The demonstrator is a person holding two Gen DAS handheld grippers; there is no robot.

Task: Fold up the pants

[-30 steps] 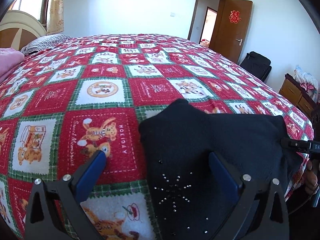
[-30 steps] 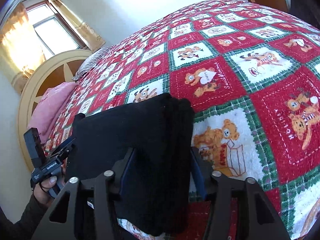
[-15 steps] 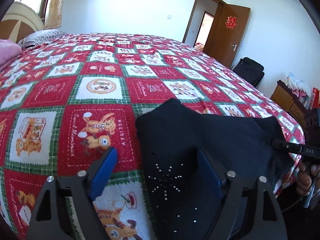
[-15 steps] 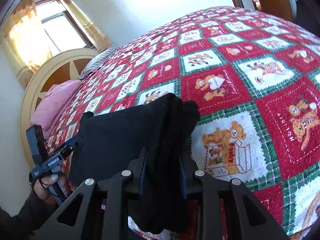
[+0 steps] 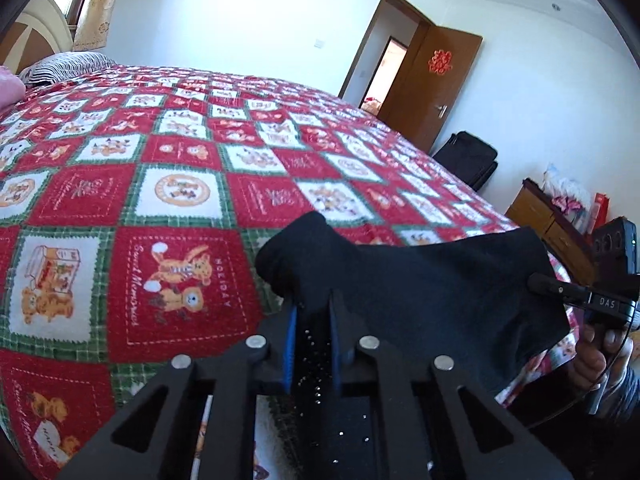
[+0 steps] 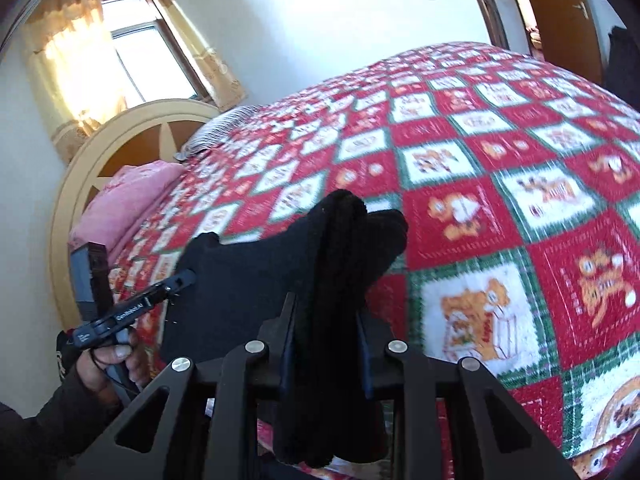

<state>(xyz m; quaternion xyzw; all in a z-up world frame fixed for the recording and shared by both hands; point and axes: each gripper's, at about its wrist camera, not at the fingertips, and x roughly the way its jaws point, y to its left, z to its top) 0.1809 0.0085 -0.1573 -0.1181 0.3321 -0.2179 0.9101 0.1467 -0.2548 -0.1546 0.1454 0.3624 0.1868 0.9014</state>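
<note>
The black pants [image 5: 432, 284] with small studs are stretched between both grippers and lifted above the near edge of the bed. My left gripper [image 5: 312, 320] is shut on one end of the pants, blue pads pressed on the fabric. My right gripper [image 6: 324, 320] is shut on the other, thicker bunched end of the pants [image 6: 320, 264]. The right gripper shows in the left wrist view [image 5: 560, 290], and the left gripper shows in the right wrist view [image 6: 176, 280], each at the far end of the fabric.
The bed carries a red, white and green teddy-bear quilt [image 5: 180, 168]. A pink blanket [image 6: 128, 196] and a striped pillow [image 5: 64, 65] lie by the headboard [image 6: 120, 140]. An open brown door [image 5: 436, 76], a black bag [image 5: 468, 160] and a wooden cabinet [image 5: 548, 224] stand to the right.
My left gripper went from wide open to shut on the pants. My right gripper tightened on its end. Both ends have risen off the quilt.
</note>
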